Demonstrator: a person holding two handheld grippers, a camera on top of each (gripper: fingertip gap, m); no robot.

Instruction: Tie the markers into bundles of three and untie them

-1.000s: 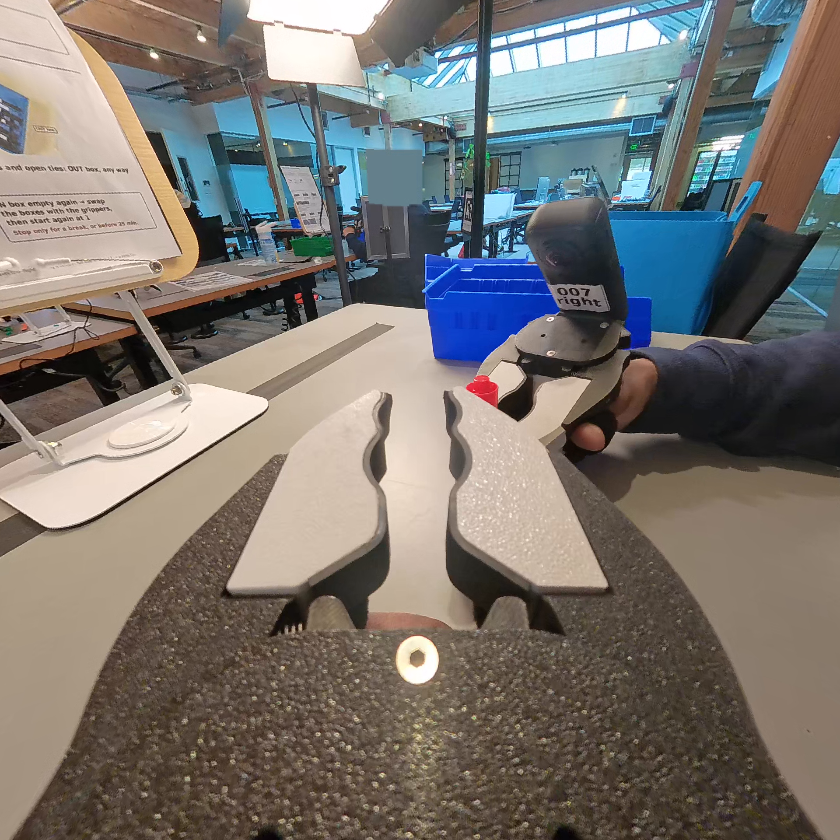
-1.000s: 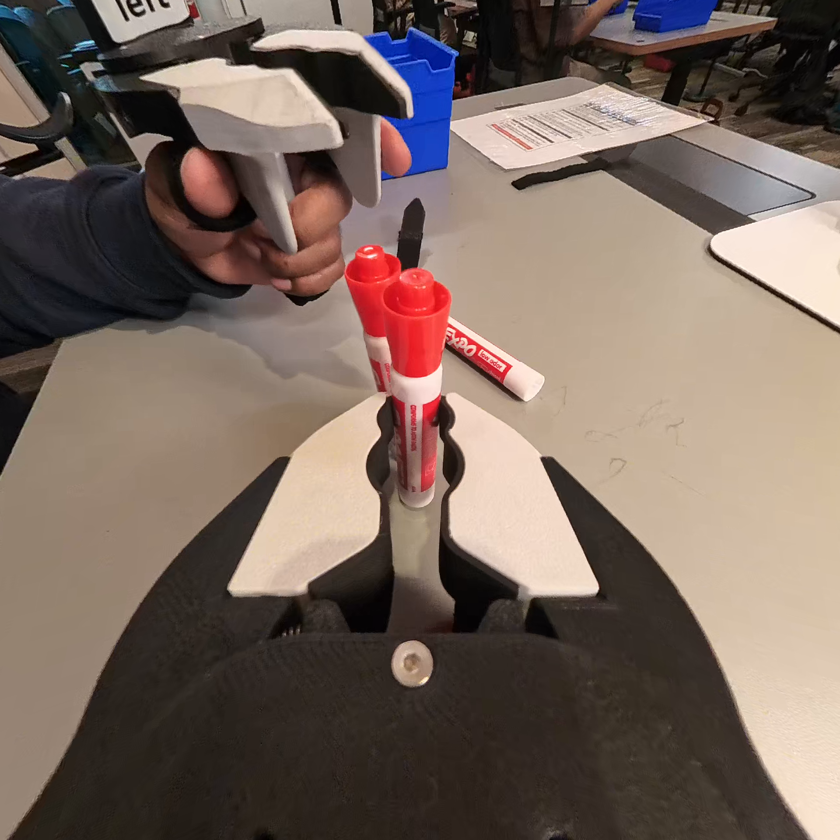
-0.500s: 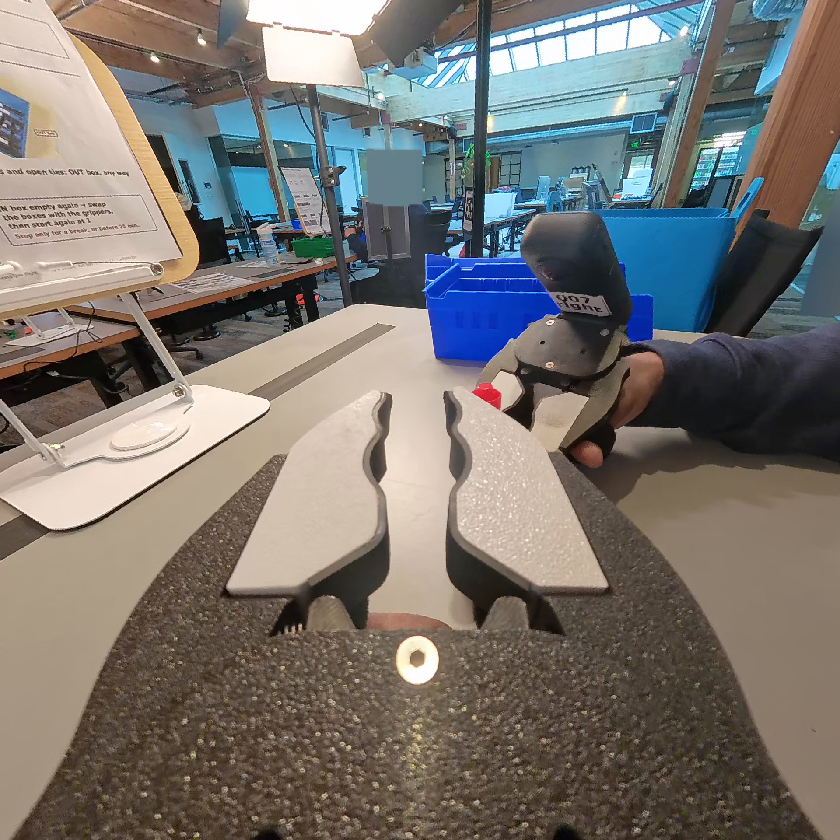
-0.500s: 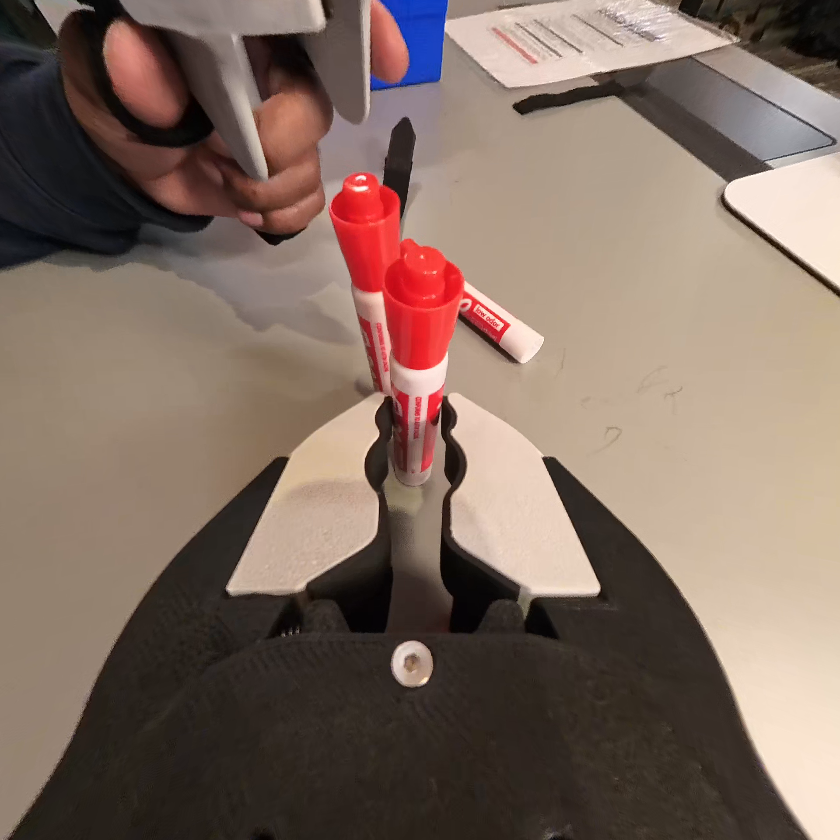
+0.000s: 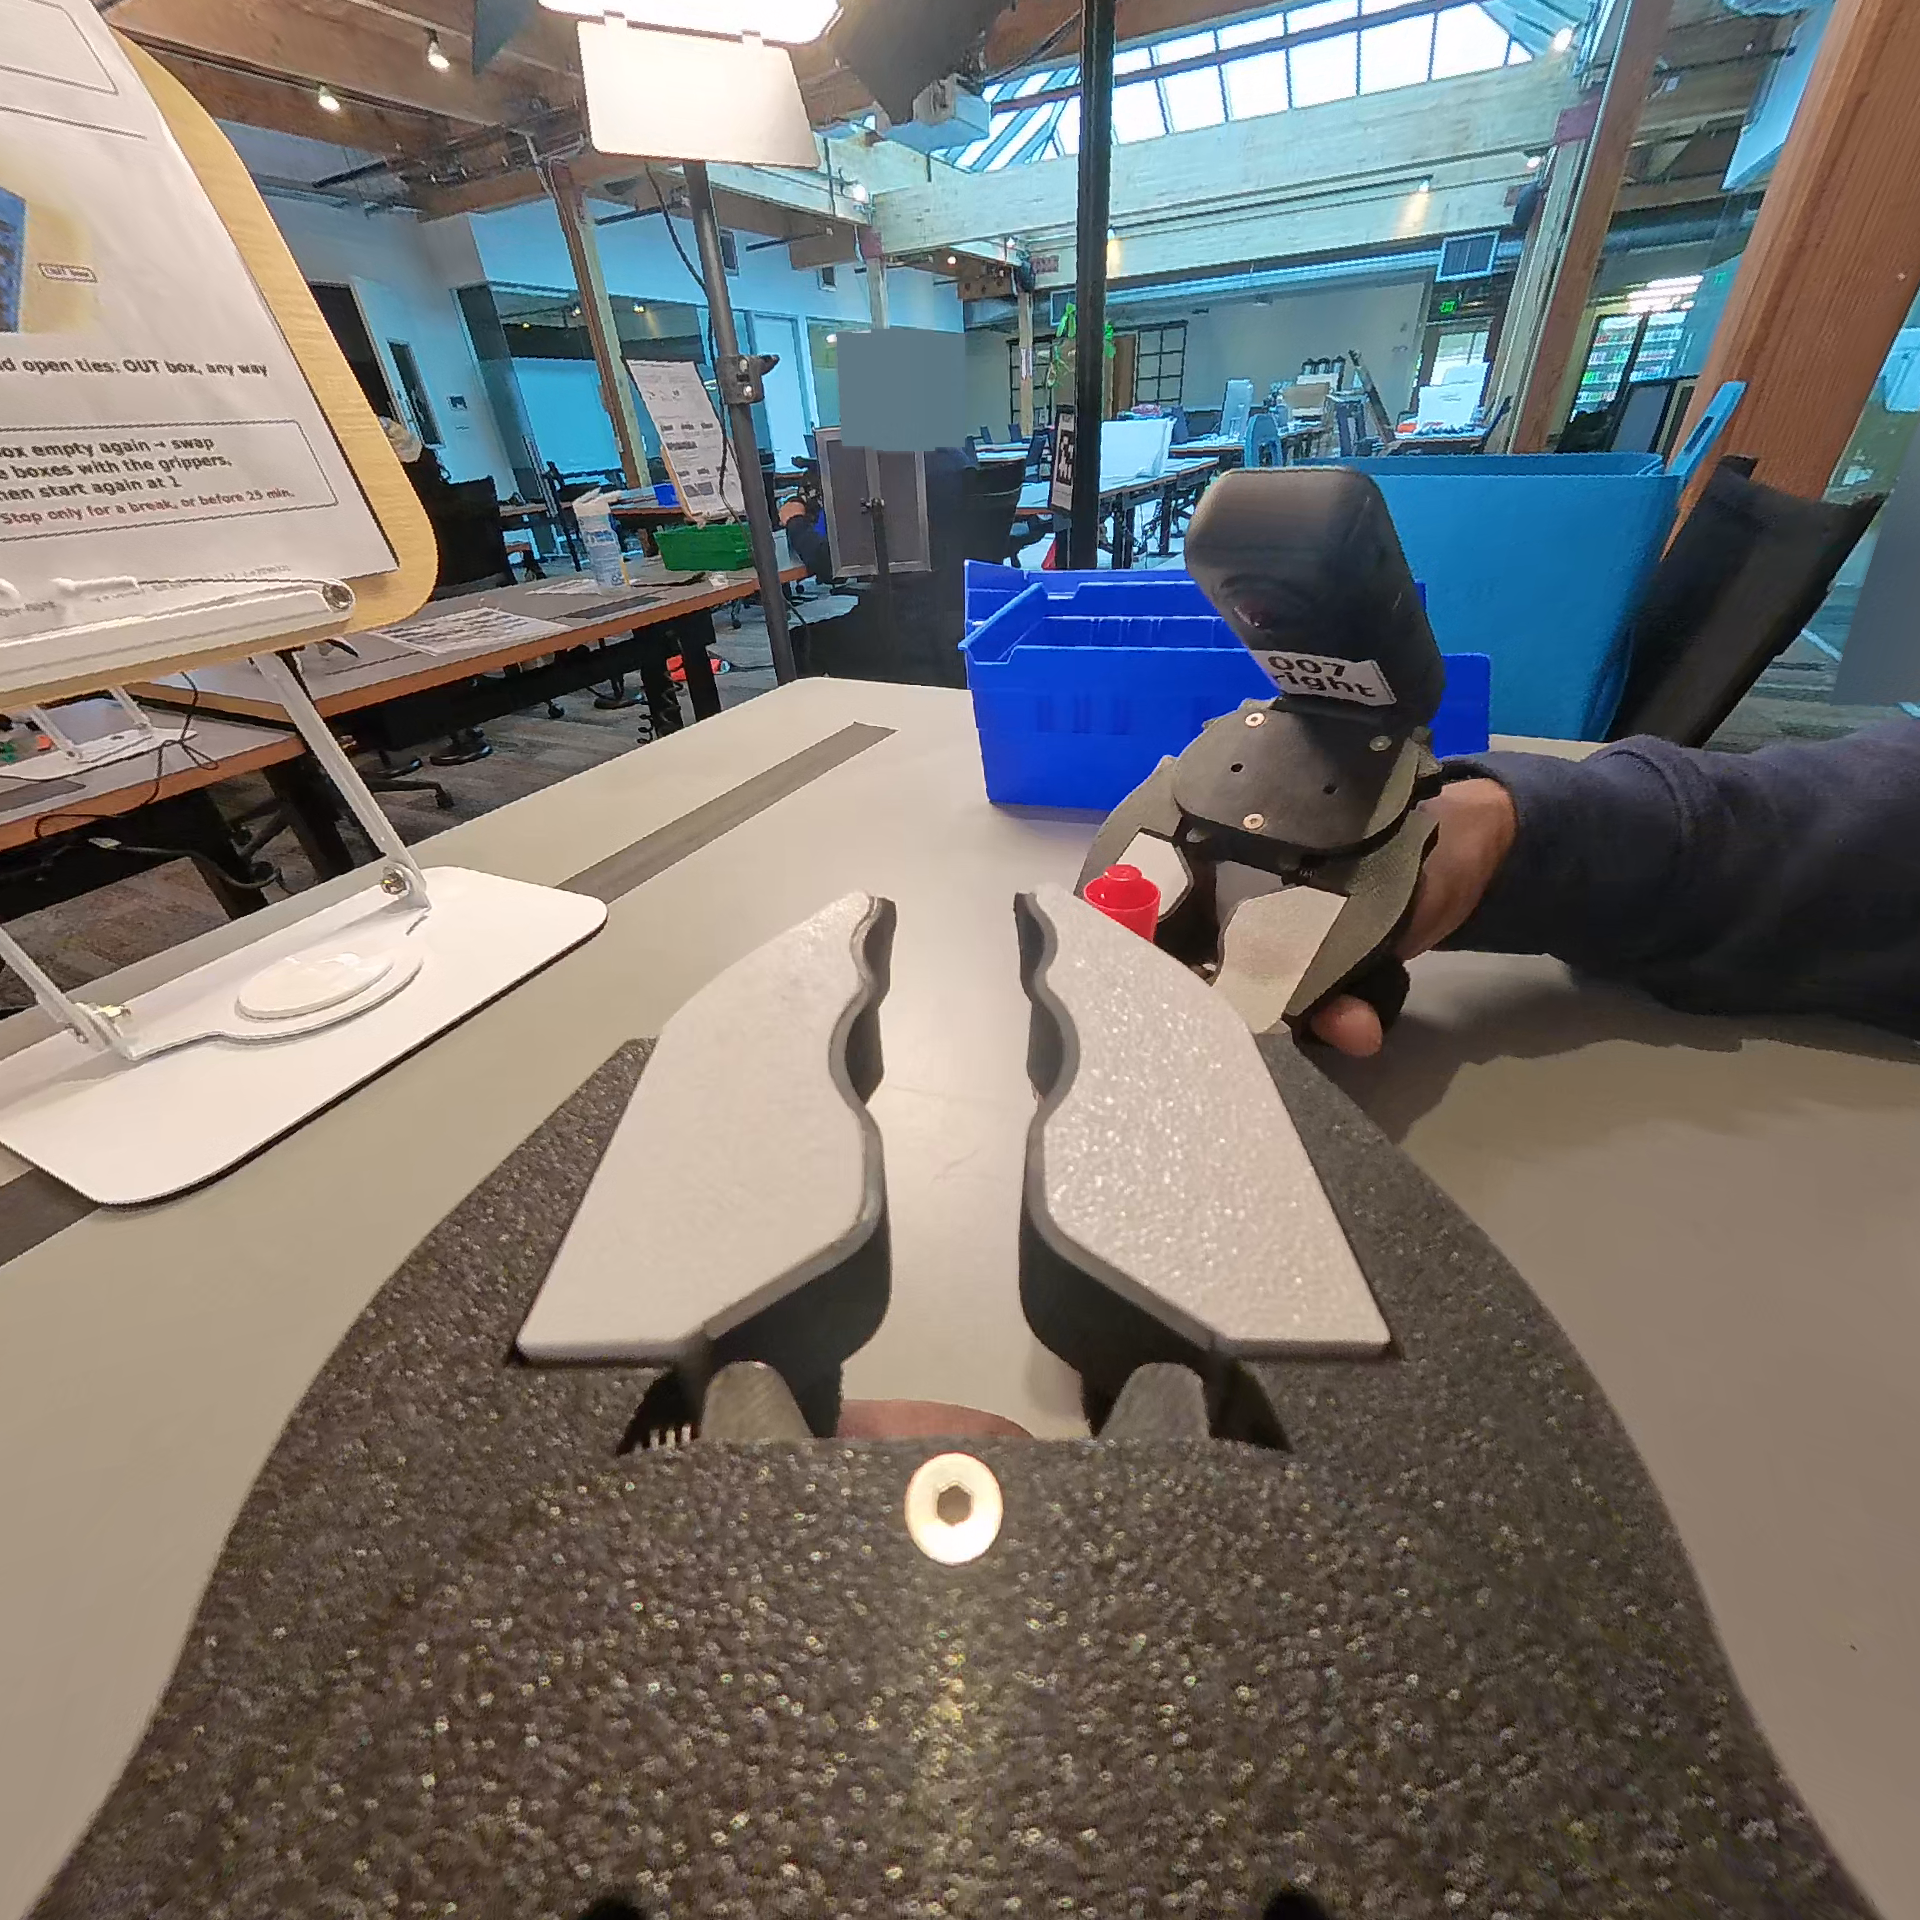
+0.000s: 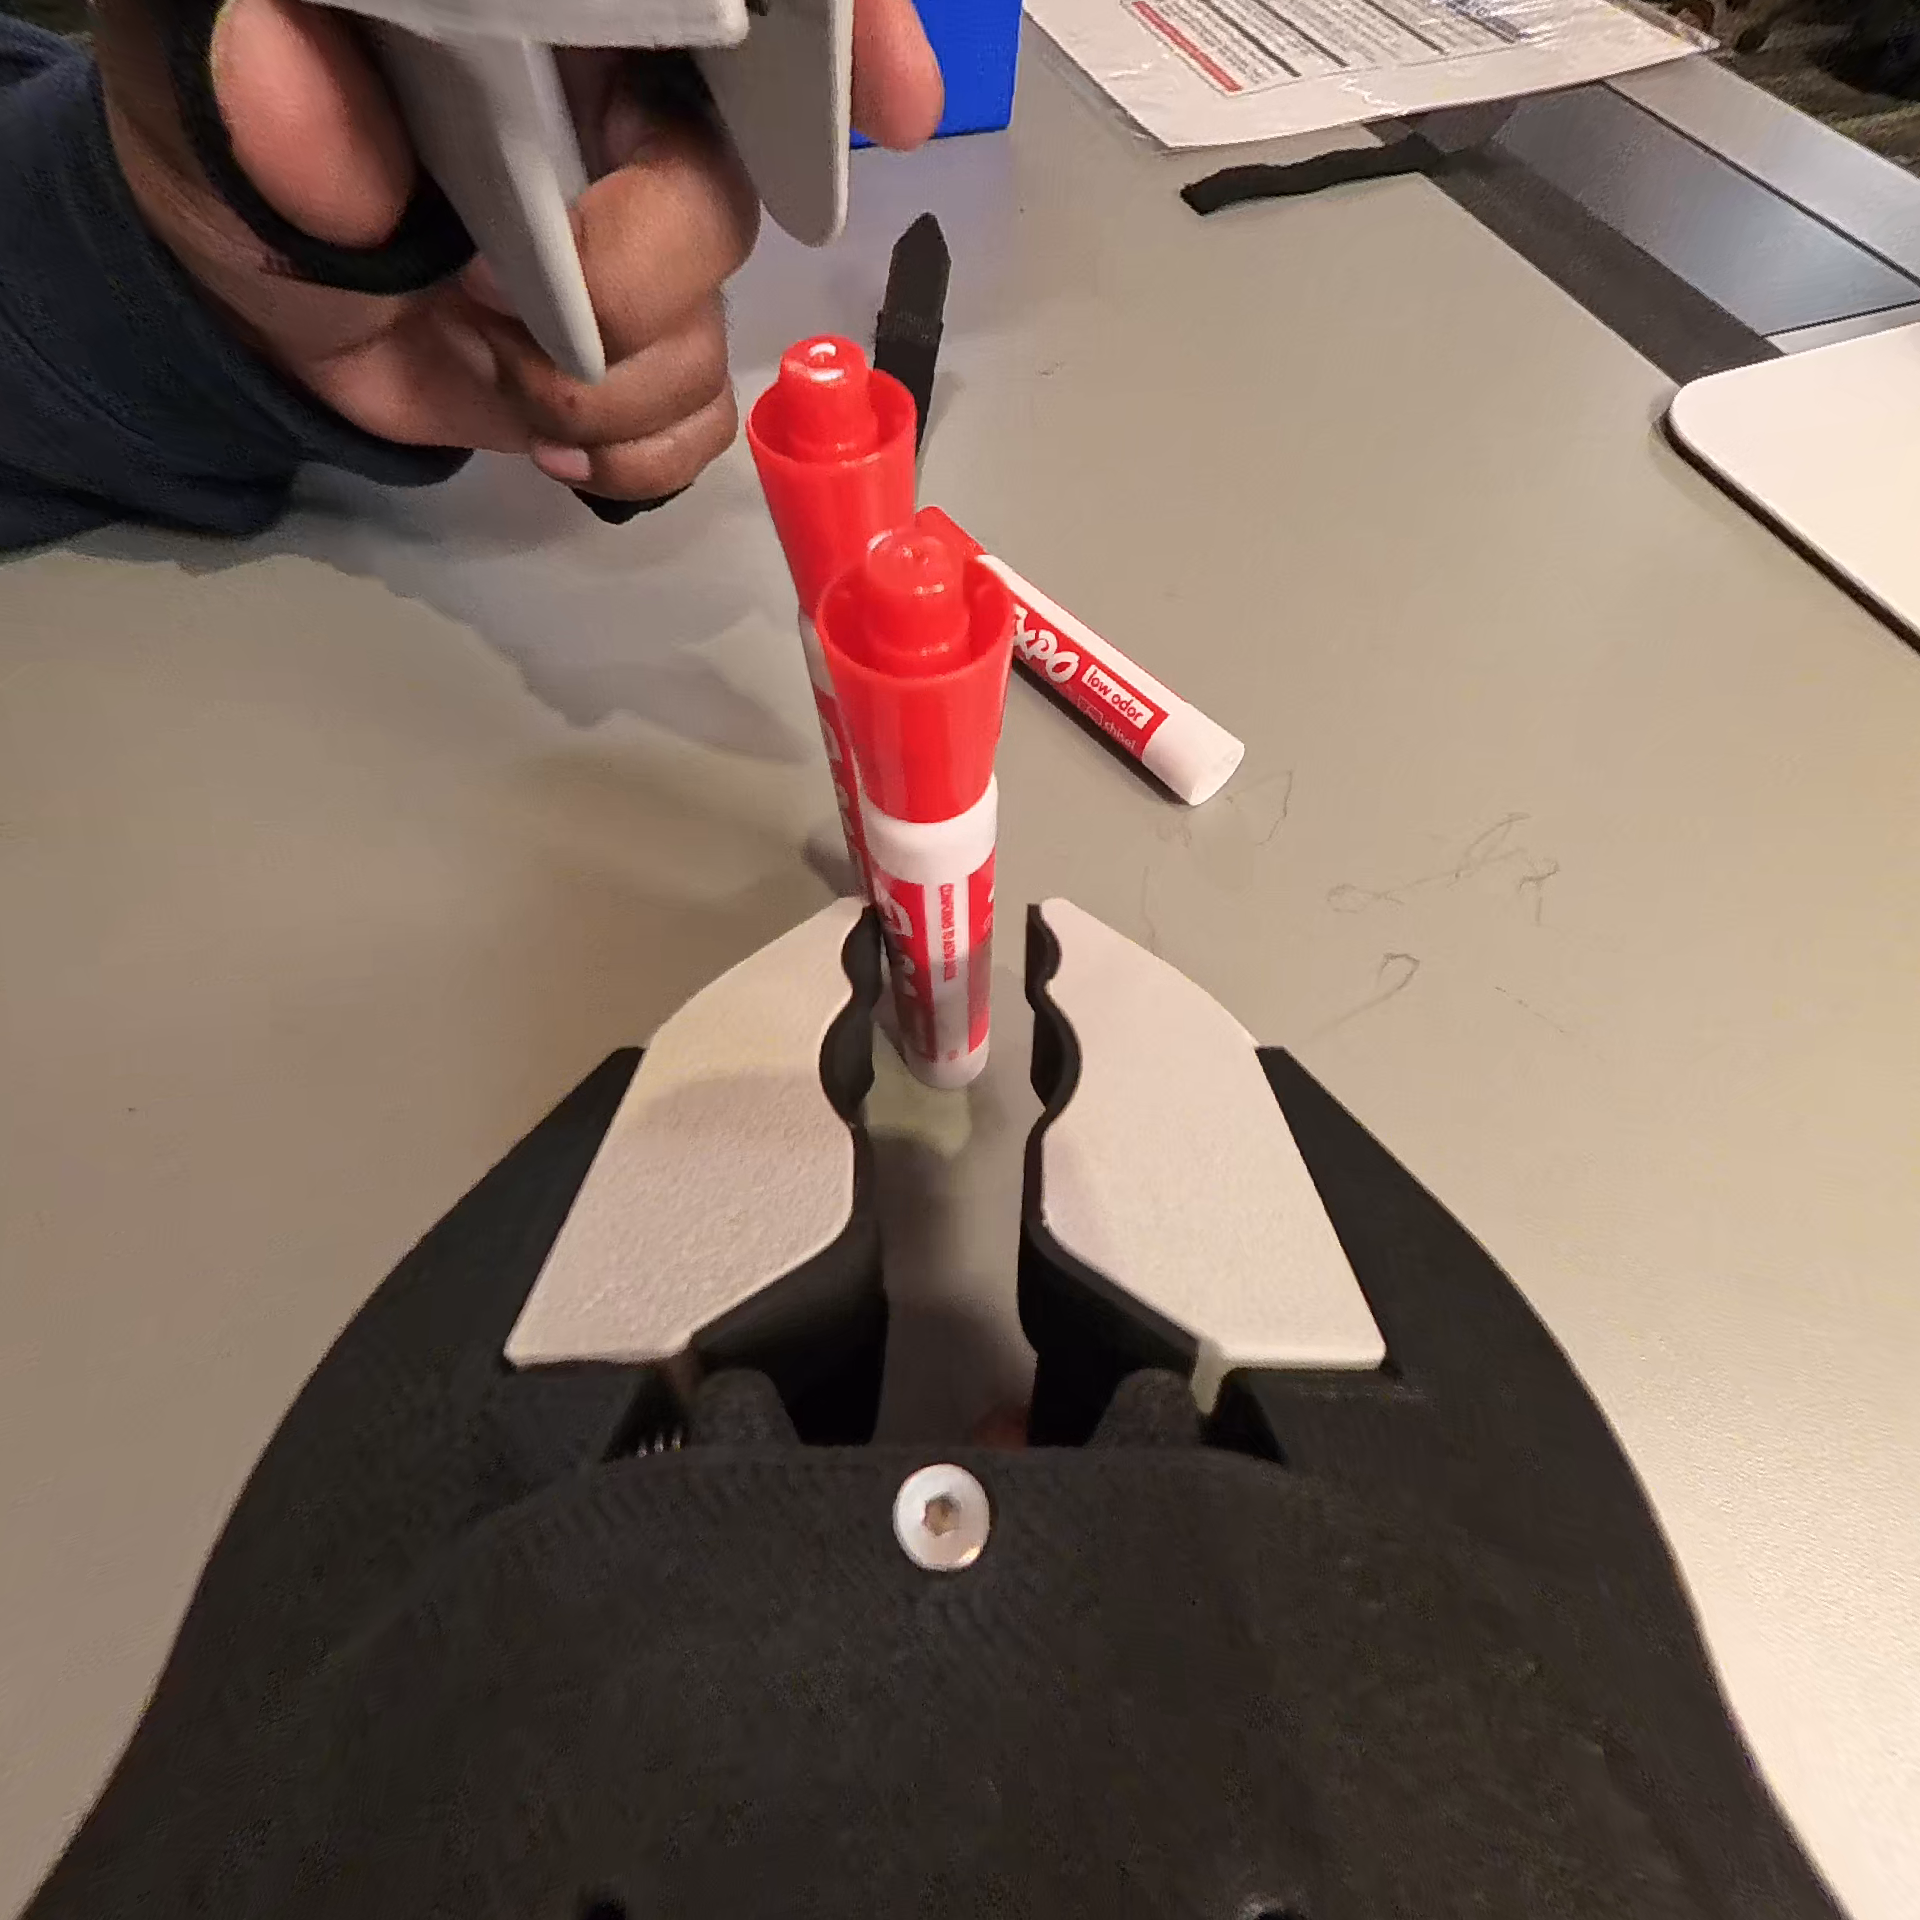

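- My right gripper (image 6: 948, 914) has its jaws parted around an upright red marker (image 6: 930, 883); the left finger (image 6: 748, 1122) sits against the barrel, while a clear gap shows between the barrel and the right finger (image 6: 1174, 1132), so nothing is clamped.
- A second red marker (image 6: 831, 468) stands just behind the first, leaning a little to the left, its cap higher in my view.
- A third marker (image 6: 1112, 701) lies flat on the grey table (image 6: 1455, 727), just behind and to the right of the standing pair.
- A black strap (image 6: 912, 281) lies on the table farther back, beyond the tall marker's cap.
- My left gripper (image 5: 948, 925) has its jaws apart with only bare table showing between them; it grips nothing.
- From the left wrist view I see the right gripper tilted down toward the table, one red cap (image 5: 1122, 902) poking up at its fingers.
- A blue bin (image 5: 1091, 717) stands behind it, and a white stand (image 5: 312, 997) sits at the left.
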